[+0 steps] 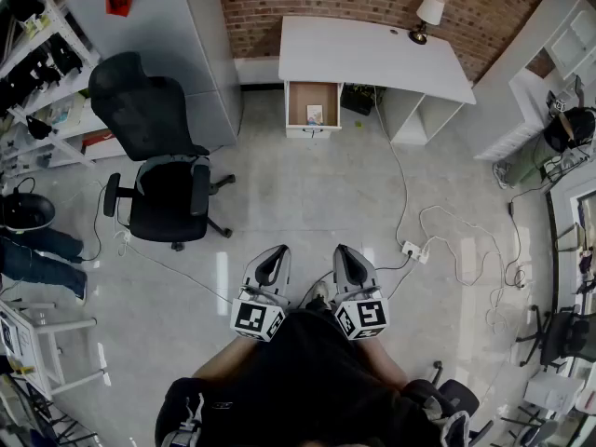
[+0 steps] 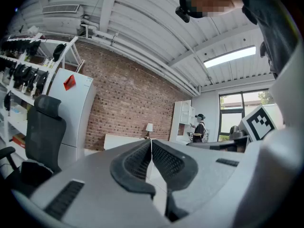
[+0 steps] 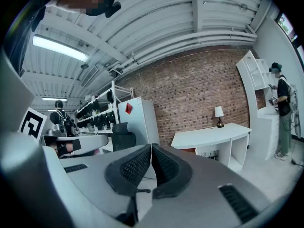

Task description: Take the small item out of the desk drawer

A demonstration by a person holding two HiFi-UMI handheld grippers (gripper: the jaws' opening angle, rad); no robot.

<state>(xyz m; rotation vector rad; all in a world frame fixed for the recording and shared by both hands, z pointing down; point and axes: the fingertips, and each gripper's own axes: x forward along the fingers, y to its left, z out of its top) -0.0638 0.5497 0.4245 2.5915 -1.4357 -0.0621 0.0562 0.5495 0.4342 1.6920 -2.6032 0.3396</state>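
A white desk (image 1: pixel 372 52) stands against the brick wall far ahead. Its drawer (image 1: pixel 312 106) is pulled open, with a small light item (image 1: pixel 315 114) lying inside. My left gripper (image 1: pixel 277 252) and right gripper (image 1: pixel 343 252) are held side by side close to my body, well short of the desk. Both are shut with nothing between the pads. In the left gripper view the left gripper (image 2: pixel 151 142) points toward the desk (image 2: pixel 124 141). The right gripper (image 3: pixel 151 147) faces the desk (image 3: pixel 211 136) in its own view.
A black office chair (image 1: pixel 158 147) stands on the floor to the left of the path. Cables and a power strip (image 1: pixel 414 250) lie on the floor to the right. A lamp (image 1: pixel 426 13) sits on the desk. Shelves (image 1: pixel 42 54) line the left; a person (image 3: pixel 282 108) stands at the right.
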